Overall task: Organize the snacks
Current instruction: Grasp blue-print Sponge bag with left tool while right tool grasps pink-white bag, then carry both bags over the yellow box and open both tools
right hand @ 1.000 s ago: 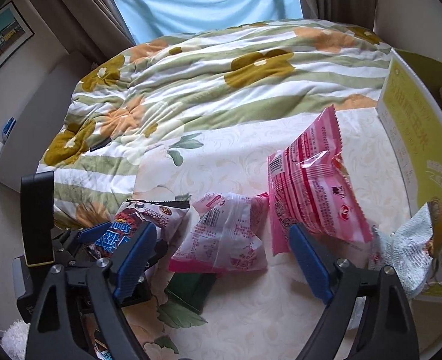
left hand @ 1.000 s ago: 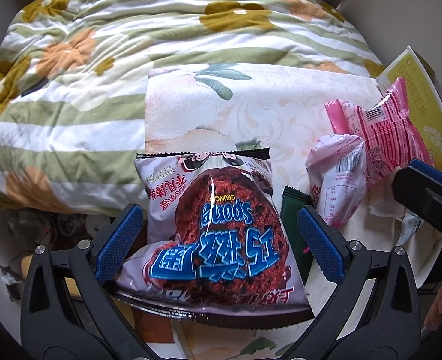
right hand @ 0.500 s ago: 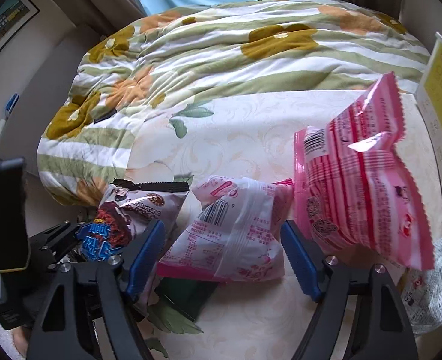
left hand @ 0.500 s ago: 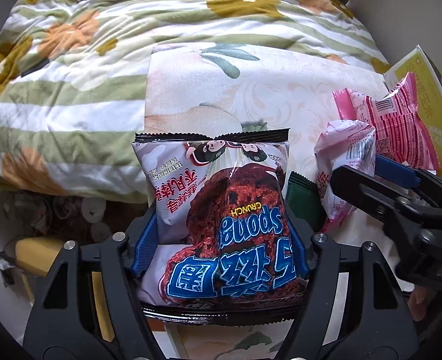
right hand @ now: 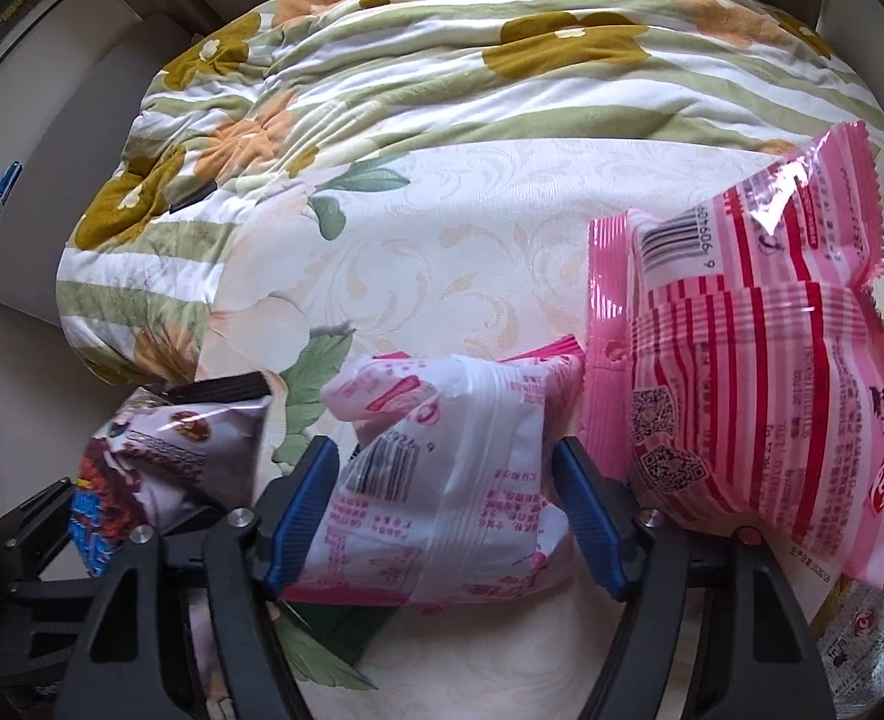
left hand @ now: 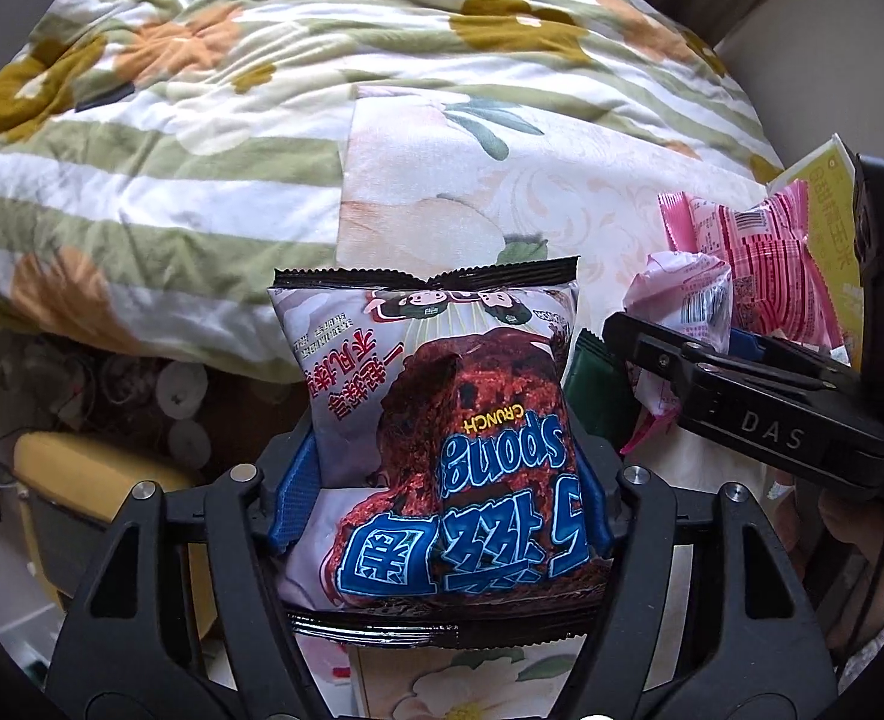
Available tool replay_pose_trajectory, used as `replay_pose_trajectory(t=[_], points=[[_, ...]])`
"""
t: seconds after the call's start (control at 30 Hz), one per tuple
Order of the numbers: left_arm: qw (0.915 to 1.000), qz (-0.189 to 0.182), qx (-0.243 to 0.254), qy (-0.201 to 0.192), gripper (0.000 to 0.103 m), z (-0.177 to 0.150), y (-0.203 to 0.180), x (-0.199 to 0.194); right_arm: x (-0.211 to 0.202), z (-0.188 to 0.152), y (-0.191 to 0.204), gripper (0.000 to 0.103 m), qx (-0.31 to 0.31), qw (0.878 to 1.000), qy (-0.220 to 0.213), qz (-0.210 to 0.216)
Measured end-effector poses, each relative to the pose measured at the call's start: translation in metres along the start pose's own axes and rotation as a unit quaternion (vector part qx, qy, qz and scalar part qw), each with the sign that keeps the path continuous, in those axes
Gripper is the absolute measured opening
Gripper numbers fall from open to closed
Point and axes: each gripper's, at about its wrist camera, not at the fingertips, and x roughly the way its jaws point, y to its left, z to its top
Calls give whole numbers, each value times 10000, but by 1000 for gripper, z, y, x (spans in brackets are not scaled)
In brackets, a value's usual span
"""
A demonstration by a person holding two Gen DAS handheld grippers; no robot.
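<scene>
My left gripper [left hand: 442,498] is shut on a chocolate sponge-crunch snack bag [left hand: 442,420] with blue lettering, lifted off the table edge. The same bag shows in the right wrist view [right hand: 160,456] at lower left. My right gripper [right hand: 442,504] has its blue pads against both sides of a pale pink-and-white snack packet [right hand: 442,468]. That packet also shows in the left wrist view [left hand: 688,306]. A larger pink striped bag [right hand: 754,372] stands just right of it. A dark green packet [right hand: 340,624] lies under the pale packet.
The floral tablecloth [right hand: 472,228] covers the table, with a striped flowered quilt [right hand: 442,60] behind. A yellow box [left hand: 832,204] stands at the right edge. A crinkled white wrapper [right hand: 868,648] lies at lower right. Clutter and a yellow object [left hand: 82,480] sit below the table's left edge.
My left gripper closed on the chocolate snack bag and raised it. My right gripper moved forward and closed around the pale pink packet.
</scene>
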Motion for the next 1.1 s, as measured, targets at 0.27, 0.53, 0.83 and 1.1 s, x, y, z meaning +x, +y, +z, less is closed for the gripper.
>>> replay_pose_trajectory(t=[0.27,0.53,0.83,1.1], points=[[9997,-86,-46,-219,66,-5,1,-22,-14,-9,6,45,-191,9997,-158,-4],[9973,-269,186,-660,66,-3,-8,-75,-72,-16,21,45,-67,9971,-694,293],[9875,-600,814,-1207,66,19,-61,-133,-167,-29,7,45,312,9870,-1475,549],[9756,-854,1286,-1562,66,34,-162,-155,-243,-45,-68,45,655,9751,-2110,184]])
